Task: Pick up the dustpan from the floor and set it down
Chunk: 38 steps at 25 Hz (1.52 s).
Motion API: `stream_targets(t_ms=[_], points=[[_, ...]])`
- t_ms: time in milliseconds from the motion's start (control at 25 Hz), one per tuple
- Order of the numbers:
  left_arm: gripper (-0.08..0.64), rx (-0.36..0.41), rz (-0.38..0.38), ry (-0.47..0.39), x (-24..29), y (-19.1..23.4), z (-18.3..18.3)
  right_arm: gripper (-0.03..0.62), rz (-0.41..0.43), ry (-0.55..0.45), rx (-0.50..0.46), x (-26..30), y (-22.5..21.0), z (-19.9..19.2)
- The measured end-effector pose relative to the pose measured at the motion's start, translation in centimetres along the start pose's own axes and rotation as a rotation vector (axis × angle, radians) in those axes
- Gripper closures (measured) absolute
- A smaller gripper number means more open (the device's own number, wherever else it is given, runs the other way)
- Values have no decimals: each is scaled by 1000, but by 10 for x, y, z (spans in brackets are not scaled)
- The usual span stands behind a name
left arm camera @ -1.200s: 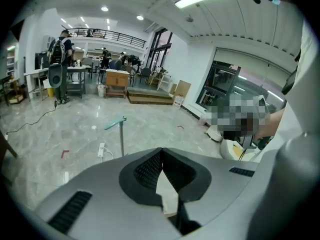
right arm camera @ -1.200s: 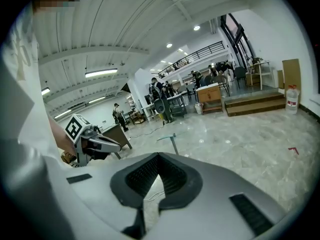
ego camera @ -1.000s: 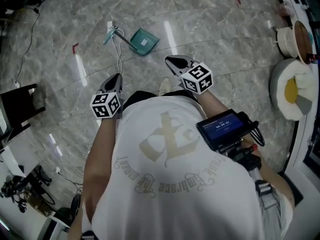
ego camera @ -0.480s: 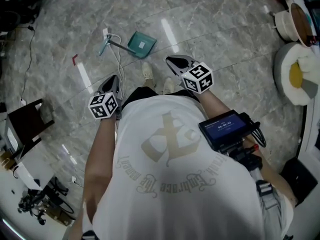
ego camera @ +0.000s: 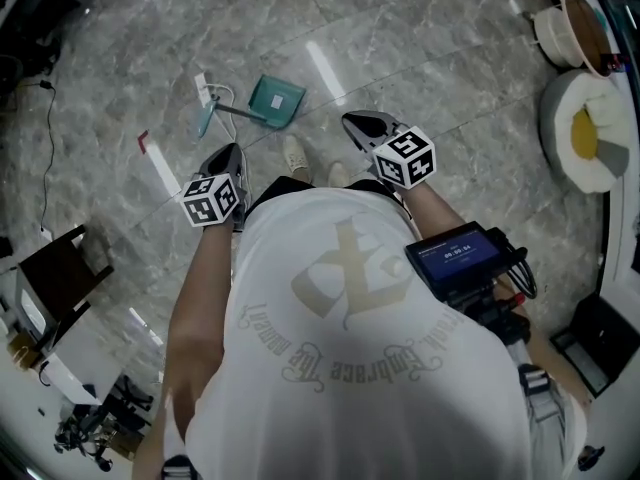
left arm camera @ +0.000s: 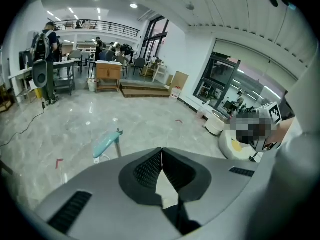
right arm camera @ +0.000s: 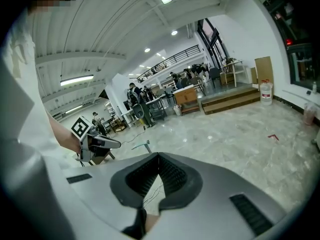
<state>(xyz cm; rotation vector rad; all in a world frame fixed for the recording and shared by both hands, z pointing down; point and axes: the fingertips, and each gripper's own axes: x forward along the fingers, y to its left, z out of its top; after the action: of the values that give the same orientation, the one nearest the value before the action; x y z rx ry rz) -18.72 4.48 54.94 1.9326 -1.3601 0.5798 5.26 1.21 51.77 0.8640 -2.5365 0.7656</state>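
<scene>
Step closer and reach down for the teal dustpan (ego camera: 277, 100), flat on the floor (ego camera: 420, 58) ahead of the shoes (ego camera: 296, 156). Open the left hand-held gripper (ego camera: 228, 153) first (jaws together and empty, likewise the right hand-held gripper (ego camera: 362, 123)), then meet the handle (ego camera: 238, 113) squarely.
</scene>
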Motion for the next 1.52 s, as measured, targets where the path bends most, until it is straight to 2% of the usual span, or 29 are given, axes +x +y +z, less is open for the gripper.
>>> stream_targets(t_ms=[240,600,760,920,1080,1160,1280,1520], points=[[546,26,41,39,7,19,8,575,-10,10,11,-4,-2,2],[538,162,81,118,27,55,26,575,-37,31,32,5,-4,6],[462,226,86,176,39,60,27,575,-64,34,53,-2,-9,5],[382,278,75,273,59,77,32,575,-91,51,81,5,-12,15],[332,292,60,380,99,110,35,575,-124,86,125,29,-29,22],[310,281,49,418,117,130,31,575,-147,92,142,43,-34,22],[284,264,25,450,115,149,23,575,-186,90,145,44,-19,24],[281,313,17,530,133,150,4,575,-246,90,175,28,-27,16]])
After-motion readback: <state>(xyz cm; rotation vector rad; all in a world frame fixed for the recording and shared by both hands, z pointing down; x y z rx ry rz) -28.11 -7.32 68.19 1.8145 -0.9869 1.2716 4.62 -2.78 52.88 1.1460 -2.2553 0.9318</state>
